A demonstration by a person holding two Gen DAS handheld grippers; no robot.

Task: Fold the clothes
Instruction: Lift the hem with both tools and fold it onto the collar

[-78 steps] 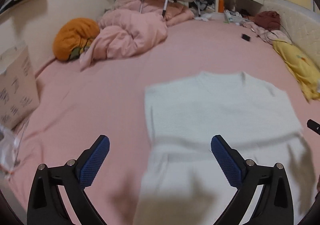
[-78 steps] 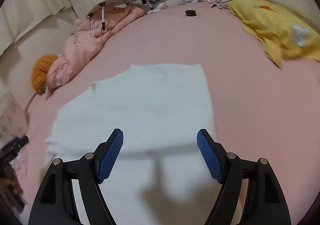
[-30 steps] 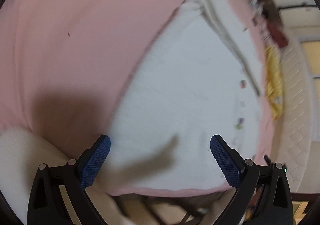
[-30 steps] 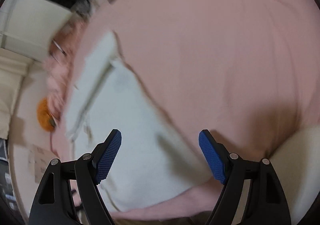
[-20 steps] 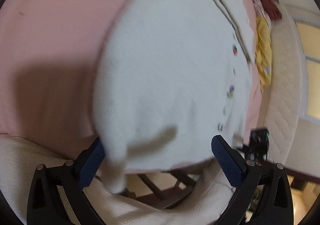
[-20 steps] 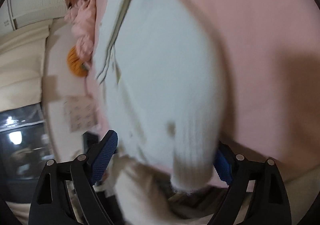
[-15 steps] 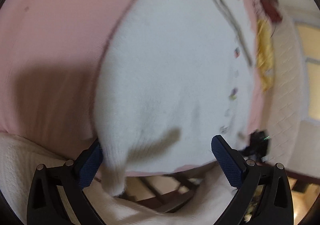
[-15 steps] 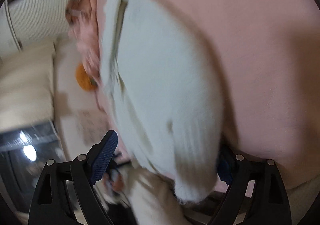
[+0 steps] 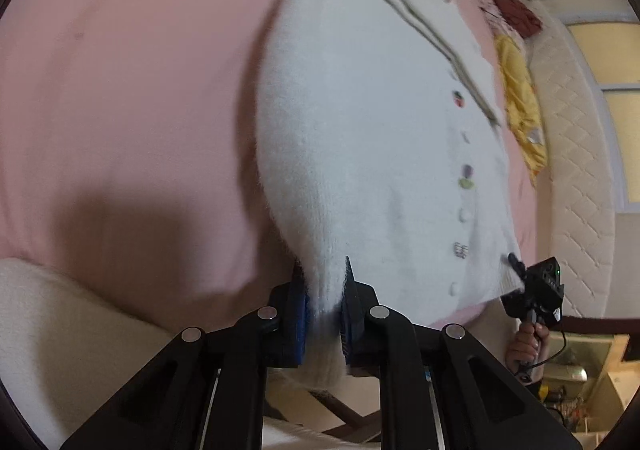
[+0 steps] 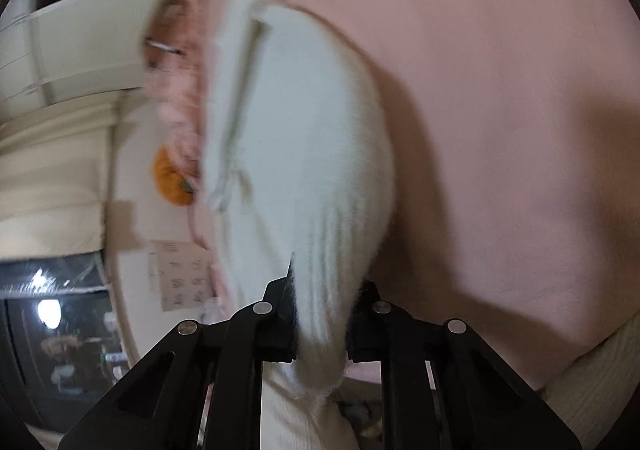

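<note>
While white cardigan [image 9: 372, 153] lies on pink bed [image 9: 120, 89], left claw [image 9: 323, 314] and right claw [image 10: 320, 326] closing, each pinching hem corner. Knit soft, light, floppy; corners best hold.

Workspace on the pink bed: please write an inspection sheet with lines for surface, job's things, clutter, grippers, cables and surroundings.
Surface: pink bedsheet, smooth, shadowed near the grippers.
Job's things: white cardigan with small coloured buttons, lying on the sheet.
Clutter: yellow cloth, dark red garment, orange cushion, pink quilt.
Grippers: left gripper and right gripper are closing, each with a near corner of the cardigan pinched between its pads.
Cables: thin black cable under the hand.
Surroundings: quilted cream wall; a window, blurred.
</note>
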